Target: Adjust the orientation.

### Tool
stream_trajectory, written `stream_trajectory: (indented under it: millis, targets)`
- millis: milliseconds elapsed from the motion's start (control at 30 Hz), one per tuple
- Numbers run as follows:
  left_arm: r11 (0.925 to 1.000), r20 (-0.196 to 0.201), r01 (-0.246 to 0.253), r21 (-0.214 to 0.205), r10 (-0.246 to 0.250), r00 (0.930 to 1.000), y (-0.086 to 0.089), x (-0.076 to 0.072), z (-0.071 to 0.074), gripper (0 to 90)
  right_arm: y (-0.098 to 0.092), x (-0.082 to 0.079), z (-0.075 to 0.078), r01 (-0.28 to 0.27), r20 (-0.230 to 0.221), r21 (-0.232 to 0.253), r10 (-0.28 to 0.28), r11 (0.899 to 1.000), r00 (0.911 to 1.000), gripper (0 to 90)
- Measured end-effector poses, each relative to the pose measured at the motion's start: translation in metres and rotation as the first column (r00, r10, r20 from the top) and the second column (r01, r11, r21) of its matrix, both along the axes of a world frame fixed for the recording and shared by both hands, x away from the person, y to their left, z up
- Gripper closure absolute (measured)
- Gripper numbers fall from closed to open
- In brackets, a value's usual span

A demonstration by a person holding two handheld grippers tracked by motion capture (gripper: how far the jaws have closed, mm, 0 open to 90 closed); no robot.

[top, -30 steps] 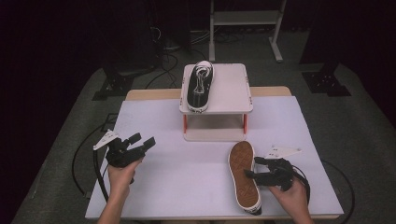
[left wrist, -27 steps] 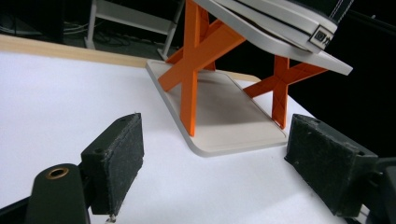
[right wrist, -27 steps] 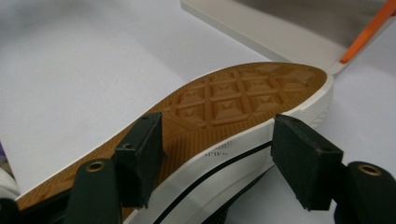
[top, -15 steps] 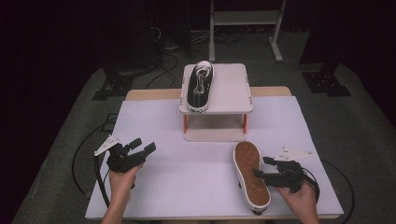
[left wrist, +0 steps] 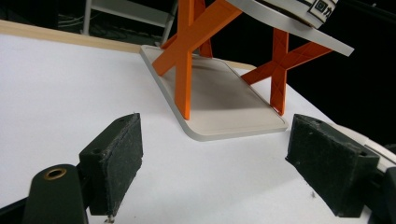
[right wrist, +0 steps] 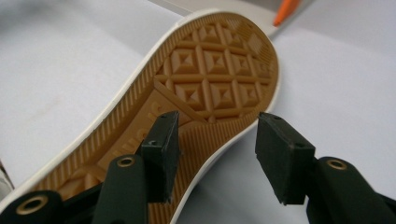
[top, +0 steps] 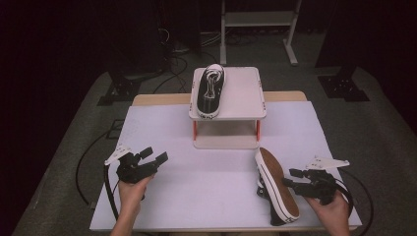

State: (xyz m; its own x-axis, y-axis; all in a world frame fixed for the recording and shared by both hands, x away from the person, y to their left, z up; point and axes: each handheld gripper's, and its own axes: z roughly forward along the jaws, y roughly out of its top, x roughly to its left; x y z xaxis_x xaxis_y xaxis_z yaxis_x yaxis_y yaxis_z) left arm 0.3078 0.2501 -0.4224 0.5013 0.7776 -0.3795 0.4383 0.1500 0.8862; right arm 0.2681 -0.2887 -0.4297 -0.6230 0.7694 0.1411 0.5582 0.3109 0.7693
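Note:
A black low-top shoe (top: 211, 91) lies on the top shelf of a small white rack (top: 243, 96) with orange legs. A second shoe (top: 277, 186) rests tipped on its side at the table's front right, its tan sole facing up and right. My right gripper (top: 291, 178) sits just right of that sole. In the right gripper view the gripper (right wrist: 217, 128) hovers over the sole (right wrist: 205, 88); its jaws have just been closing, with the sole's edge between them and no pad pressing. My left gripper (top: 153, 155) stands open and empty (left wrist: 212, 140) at front left.
The white table sheet (top: 211, 177) spreads between the two hands. The rack's lower plate (left wrist: 219, 102) and orange legs (left wrist: 184, 70) stand ahead of the left gripper. Cables trail off both table sides, and a metal frame (top: 258, 19) stands behind on the dark floor.
The right hand has slid to the right, off the sole, with its jaws narrower. The shoe has shifted slightly right and tipped further onto its side. The left hand has hardly moved.

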Motion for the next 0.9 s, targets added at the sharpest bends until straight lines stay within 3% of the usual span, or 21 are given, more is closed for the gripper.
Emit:
stream_trajectory:
  millis: [500,900]
  targets:
    - [0.9998,-0.005,0.015,0.009,-0.015,0.9999,-0.005,0.001,-0.004,17.7,-0.020,-0.002,-0.009,0.058,-0.032,-0.003,-0.058,0.998,0.9978,46.6]
    - [0.9999,-0.008,0.013,0.010,-0.012,0.9999,-0.001,-0.002,-0.007,17.7,-0.011,-0.009,0.021,0.075,0.048,-0.012,-0.074,0.997,0.9961,46.8]
